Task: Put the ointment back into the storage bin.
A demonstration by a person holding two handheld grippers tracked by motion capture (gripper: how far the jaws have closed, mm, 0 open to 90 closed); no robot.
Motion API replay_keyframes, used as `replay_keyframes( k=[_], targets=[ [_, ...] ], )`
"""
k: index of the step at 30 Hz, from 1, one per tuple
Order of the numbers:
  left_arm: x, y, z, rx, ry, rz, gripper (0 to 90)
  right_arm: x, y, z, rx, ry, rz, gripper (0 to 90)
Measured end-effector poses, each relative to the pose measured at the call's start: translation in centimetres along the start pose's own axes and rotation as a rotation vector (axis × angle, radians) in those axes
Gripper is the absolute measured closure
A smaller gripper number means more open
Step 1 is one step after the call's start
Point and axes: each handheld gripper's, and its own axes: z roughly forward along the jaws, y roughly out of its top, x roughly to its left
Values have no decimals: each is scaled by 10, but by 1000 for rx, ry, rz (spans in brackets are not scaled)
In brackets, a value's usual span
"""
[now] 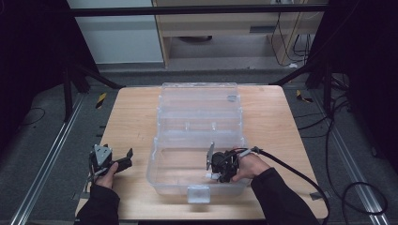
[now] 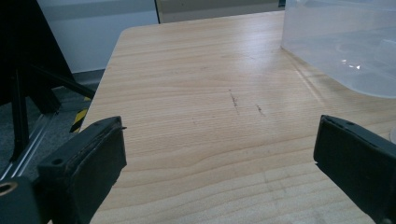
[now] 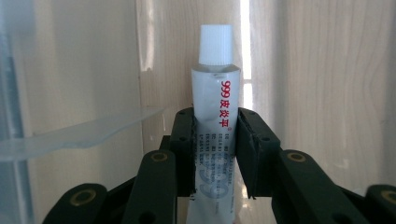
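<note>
A clear plastic box [image 1: 162,174] stands open on the wooden table, its lid [image 1: 199,101] laid back away from me. My right gripper [image 1: 217,176] reaches down into the box's front right part. It is shut on a white ointment tube [image 3: 214,116] with red print and a white screw cap, which points away from the jaws. My left gripper [image 1: 126,160] is held low over the table left of the box, open, with bare wood between its pads [image 2: 93,154].
The box's clear wall [image 2: 336,46] lies to the right of the left gripper. A thin clear divider [image 3: 79,133] sticks out inside the box near the tube. Bare table [image 1: 126,117] lies left of the box and also right of it. The table's edge and dark floor are at the left.
</note>
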Motion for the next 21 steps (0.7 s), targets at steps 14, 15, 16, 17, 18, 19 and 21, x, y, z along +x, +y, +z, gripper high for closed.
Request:
replay_keyframes(
  k=[14,15,16,17,18,19,21],
  targets=[
    [0,0,0,0,-1,2,18,1,-1,-5,-29,-10,13,648],
    [0,0,0,1,-1,2,18,1,-2,-7,-40,-8,15,643],
    [0,0,0,1,0,1,18,1,-2,-10,-49,-14,21,633],
    [0,0,0,0,0,1,18,1,-3,-14,-54,-22,24,629],
    [0,0,0,1,0,1,18,1,-4,-18,-62,-28,30,621],
    [0,0,0,1,-1,2,18,0,-5,-22,-73,-31,35,610],
    [0,0,0,1,0,1,18,0,-8,-32,-99,-46,47,596]
  ],
)
